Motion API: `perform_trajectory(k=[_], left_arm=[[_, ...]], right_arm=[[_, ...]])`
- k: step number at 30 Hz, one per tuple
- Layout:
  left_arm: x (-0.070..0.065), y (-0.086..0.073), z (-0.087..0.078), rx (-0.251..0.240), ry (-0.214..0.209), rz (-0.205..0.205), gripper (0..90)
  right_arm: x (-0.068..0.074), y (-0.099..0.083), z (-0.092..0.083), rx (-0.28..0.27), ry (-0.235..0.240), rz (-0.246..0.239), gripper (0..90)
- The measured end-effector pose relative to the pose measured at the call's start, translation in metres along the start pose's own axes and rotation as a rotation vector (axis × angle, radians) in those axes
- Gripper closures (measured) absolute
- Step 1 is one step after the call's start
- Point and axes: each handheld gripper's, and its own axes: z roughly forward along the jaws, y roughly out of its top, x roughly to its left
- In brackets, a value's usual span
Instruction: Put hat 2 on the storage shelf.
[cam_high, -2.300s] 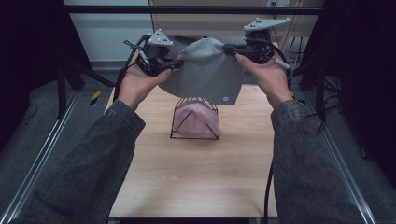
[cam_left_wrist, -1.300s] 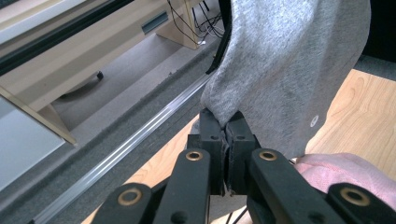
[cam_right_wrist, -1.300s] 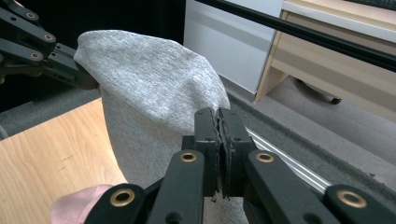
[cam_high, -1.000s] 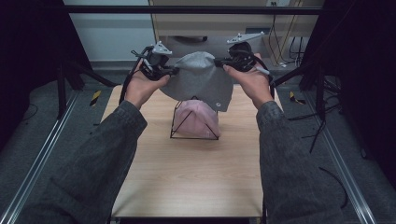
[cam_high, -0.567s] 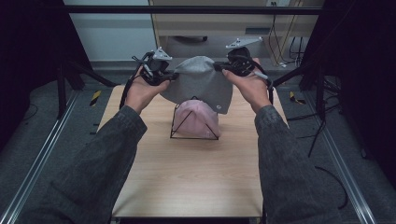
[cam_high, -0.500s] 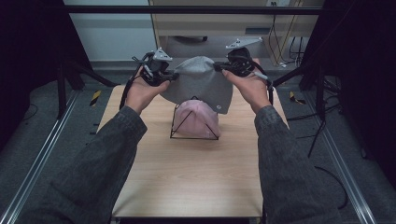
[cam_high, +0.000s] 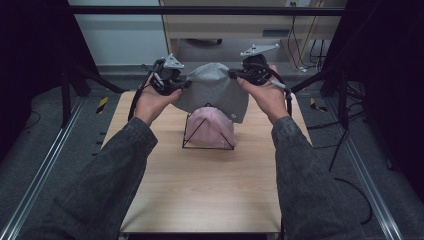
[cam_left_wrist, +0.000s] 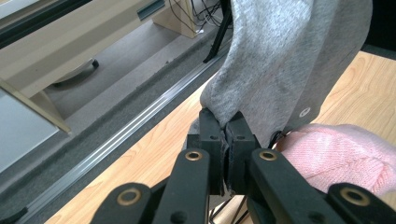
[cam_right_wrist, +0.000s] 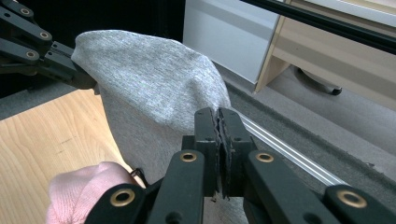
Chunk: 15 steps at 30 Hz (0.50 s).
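Since the earliest frame you have drawn both hands closer together and pushed them out toward the far edge of the tabletop (cam_high: 200, 195), so the grey beanie (cam_high: 215, 92) hangs less stretched than it did. Nearest you the wood is bare; past the middle stands a black wire stand (cam_high: 207, 132) already wearing a pink beanie (cam_high: 212, 131). Above and just behind it the grey beanie hangs in the air, its lower edge draping down behind the pink one, and whether the two touch cannot be told. Your left gripper (cam_high: 186, 85) has its jaws clamped tight on one side of the grey beanie's rim, and in the left gripper view the fabric is pinched right at the jaw tips (cam_left_wrist: 226, 123). Your right gripper (cam_high: 232, 75) is likewise closed on the opposite side, the jaws meeting on a thin fold. Both bites look shallow, so a sharp tug apart could pull the knit out of one grip and let it swing. If you lower it with the opening too narrow, the rim could catch the wire stand and tip or drag it
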Motion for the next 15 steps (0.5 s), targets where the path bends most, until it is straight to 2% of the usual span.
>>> perform_trajectory(k=[10, 15], left_arm=[[0.001, -0.011, 0.007, 0.007, -0.009, -0.013, 87.5], [0.0, -0.02, 0.013, 0.016, -0.008, -0.026, 87.5]], right_arm=[[0.001, -0.007, 0.007, 0.017, 0.003, 0.004, 87.6], [0.002, -0.017, 0.012, 0.038, 0.011, 0.006, 87.6]])
